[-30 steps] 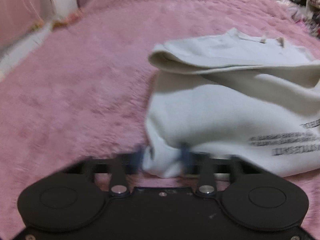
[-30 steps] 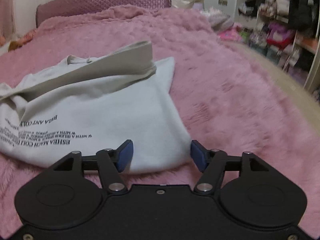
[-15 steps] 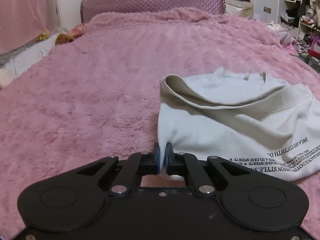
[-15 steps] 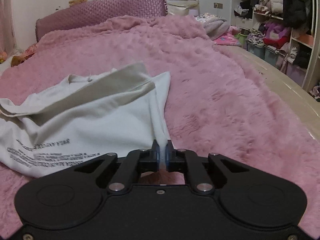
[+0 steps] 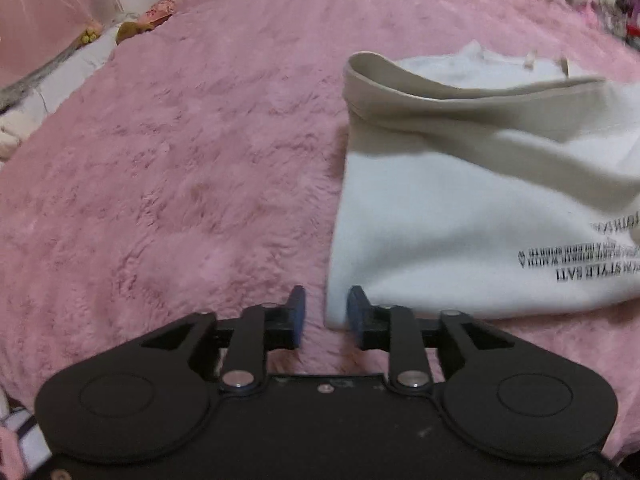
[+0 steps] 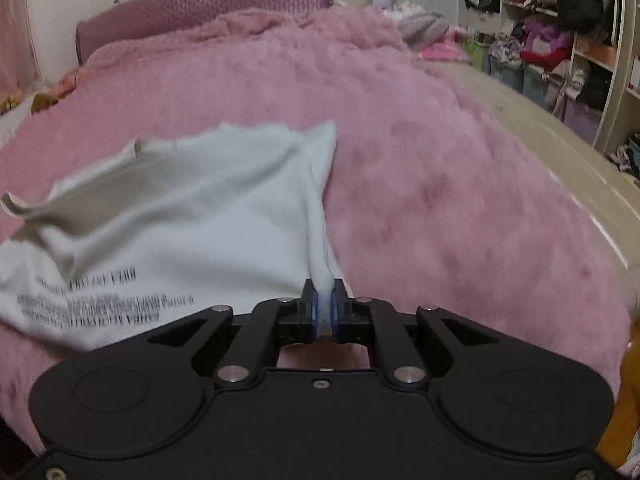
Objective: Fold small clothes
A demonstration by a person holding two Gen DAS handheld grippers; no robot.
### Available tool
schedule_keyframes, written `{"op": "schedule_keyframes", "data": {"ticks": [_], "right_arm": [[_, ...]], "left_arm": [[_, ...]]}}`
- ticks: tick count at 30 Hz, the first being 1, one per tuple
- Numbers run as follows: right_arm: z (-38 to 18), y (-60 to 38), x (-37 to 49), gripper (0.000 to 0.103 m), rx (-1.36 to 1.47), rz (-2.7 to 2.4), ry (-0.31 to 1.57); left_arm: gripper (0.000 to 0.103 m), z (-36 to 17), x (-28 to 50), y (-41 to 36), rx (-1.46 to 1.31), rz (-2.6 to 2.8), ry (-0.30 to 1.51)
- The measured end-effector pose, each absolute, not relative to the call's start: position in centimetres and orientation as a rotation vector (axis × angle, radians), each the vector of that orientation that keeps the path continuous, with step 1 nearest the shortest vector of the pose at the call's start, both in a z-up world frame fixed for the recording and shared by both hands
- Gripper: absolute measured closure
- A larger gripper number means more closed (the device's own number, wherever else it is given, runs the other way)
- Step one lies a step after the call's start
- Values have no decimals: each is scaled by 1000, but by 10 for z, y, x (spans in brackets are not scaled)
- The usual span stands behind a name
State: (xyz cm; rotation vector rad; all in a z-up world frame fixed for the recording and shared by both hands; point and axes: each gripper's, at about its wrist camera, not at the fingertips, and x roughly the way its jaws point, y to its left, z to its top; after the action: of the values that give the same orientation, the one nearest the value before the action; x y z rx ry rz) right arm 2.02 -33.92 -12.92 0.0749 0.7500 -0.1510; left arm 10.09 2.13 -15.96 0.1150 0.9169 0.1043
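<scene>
We are mid-fold on the small white cotton top with black lettering [image 5: 460, 216], which lies ahead of both tongs on the fluffy pink blanket [image 5: 180, 160]. Our right gripper [image 6: 325, 310] is clamped on the garment's near corner, the cloth pinched tight between its blue pads. Our left gripper [image 5: 323, 316] has just been opening, and the other near corner sits loosely between its parted jaws (nothing pressed there now). Next, we judge, the left must close on that corner again before both lift the hem.
</scene>
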Motion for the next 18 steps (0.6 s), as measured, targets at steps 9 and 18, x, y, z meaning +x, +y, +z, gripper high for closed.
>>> {"op": "schedule_keyframes", "data": {"ticks": [9,18], "right_arm": [[-119,-340,33,86,32,-188,698],[-105,-342,50,66,14,-223,661]], "left_arm": [[54,-129,156,27,125,108,706],[52,-159,227,11,267,-87,632]]}}
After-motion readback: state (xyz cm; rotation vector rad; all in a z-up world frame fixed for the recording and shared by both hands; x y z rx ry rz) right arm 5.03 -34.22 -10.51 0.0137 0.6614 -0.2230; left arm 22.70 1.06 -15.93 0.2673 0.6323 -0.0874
